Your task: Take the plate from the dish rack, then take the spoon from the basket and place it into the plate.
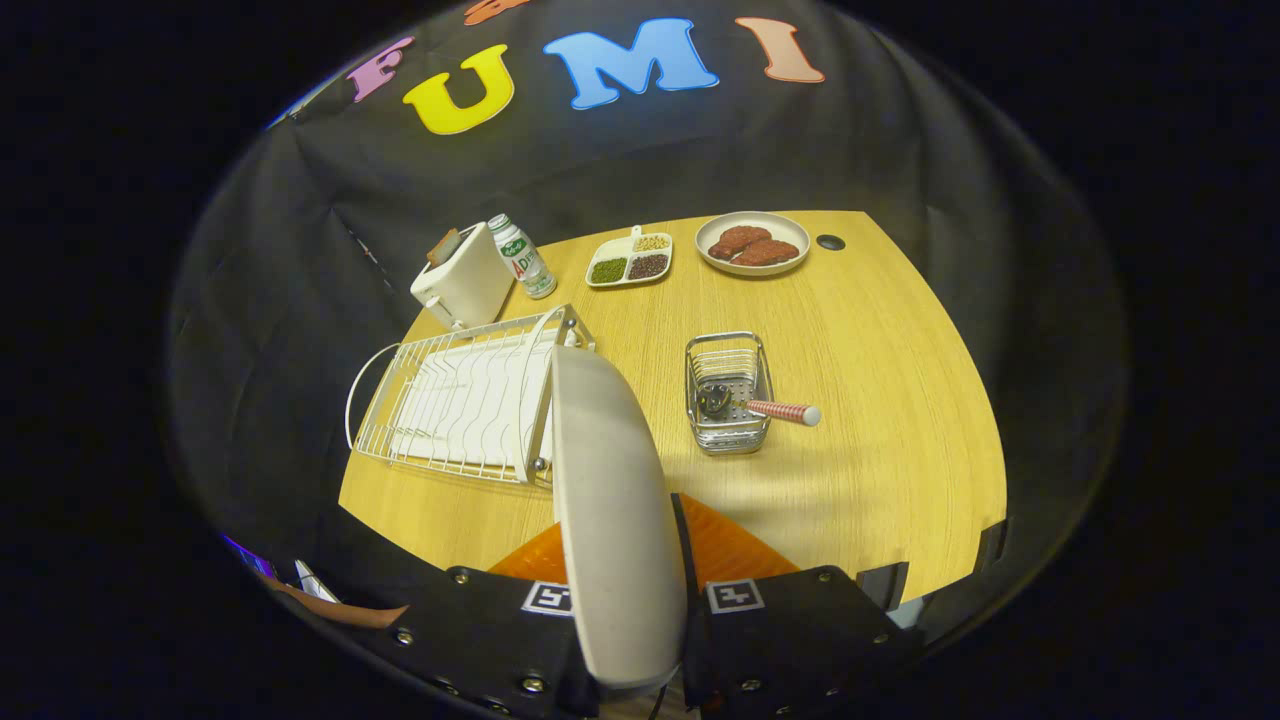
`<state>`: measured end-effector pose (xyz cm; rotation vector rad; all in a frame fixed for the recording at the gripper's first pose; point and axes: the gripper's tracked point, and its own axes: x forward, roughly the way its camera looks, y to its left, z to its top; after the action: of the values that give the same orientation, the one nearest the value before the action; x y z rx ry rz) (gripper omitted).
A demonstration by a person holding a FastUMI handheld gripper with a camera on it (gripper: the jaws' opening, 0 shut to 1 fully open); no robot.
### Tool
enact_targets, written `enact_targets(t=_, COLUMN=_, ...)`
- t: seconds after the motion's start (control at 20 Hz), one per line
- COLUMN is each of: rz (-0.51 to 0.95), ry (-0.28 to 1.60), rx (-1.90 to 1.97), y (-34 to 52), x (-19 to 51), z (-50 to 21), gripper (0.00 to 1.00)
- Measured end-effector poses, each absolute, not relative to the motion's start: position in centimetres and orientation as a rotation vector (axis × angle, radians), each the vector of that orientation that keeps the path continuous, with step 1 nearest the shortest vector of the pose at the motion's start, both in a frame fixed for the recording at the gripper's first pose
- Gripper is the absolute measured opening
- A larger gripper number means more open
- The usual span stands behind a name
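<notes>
A pale oval plate (610, 500) stands on edge between my fingers, and the gripper (625, 610) is shut on its near rim, holding it in the air above the wooden table (880, 440). Its far rim overlaps the right end of the white wire dish rack (465, 400), which lies beyond and to the left. To the right of the plate stands a small wire basket (728, 395). In it lies a spoon (775, 408), its dark bowl inside and its red-and-white striped handle sticking out over the right side.
At the back of the table are a white toaster (462, 278), a small bottle (523, 257), a divided dish of beans (630, 260) and a plate with brown patties (752, 243). A small dark hole (830, 242) sits beside that plate.
</notes>
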<state>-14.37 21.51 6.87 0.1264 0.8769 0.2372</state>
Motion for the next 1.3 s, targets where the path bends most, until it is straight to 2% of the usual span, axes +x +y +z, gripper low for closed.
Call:
enact_targets(t=0.3, rz=0.192, ry=0.956, rx=0.19, y=20.3, x=-15.5, z=1.3, gripper=0.31)
enact_targets(t=0.95, rz=0.339, ry=0.893, rx=0.394, y=21.5, x=-13.5, z=-5.2, gripper=0.31)
enact_targets(t=1.0, rz=0.301, ry=0.905, rx=0.369, y=20.7, x=-13.6, z=-6.7, gripper=0.33)
enact_targets(t=1.05, rz=0.294, ry=0.915, rx=0.349, y=20.0, x=-13.6, z=-7.4, gripper=0.4)
enact_targets(t=1.1, rz=0.288, ry=0.91, rx=0.359, y=19.5, x=-13.4, z=-7.4, gripper=0.51)
enact_targets(t=1.15, rz=0.273, ry=0.91, rx=0.362, y=19.0, x=-13.4, z=-7.5, gripper=0.53)
enact_targets(t=1.3, rz=0.218, ry=0.886, rx=0.274, y=16.8, x=-12.9, z=-8.0, gripper=0.66)
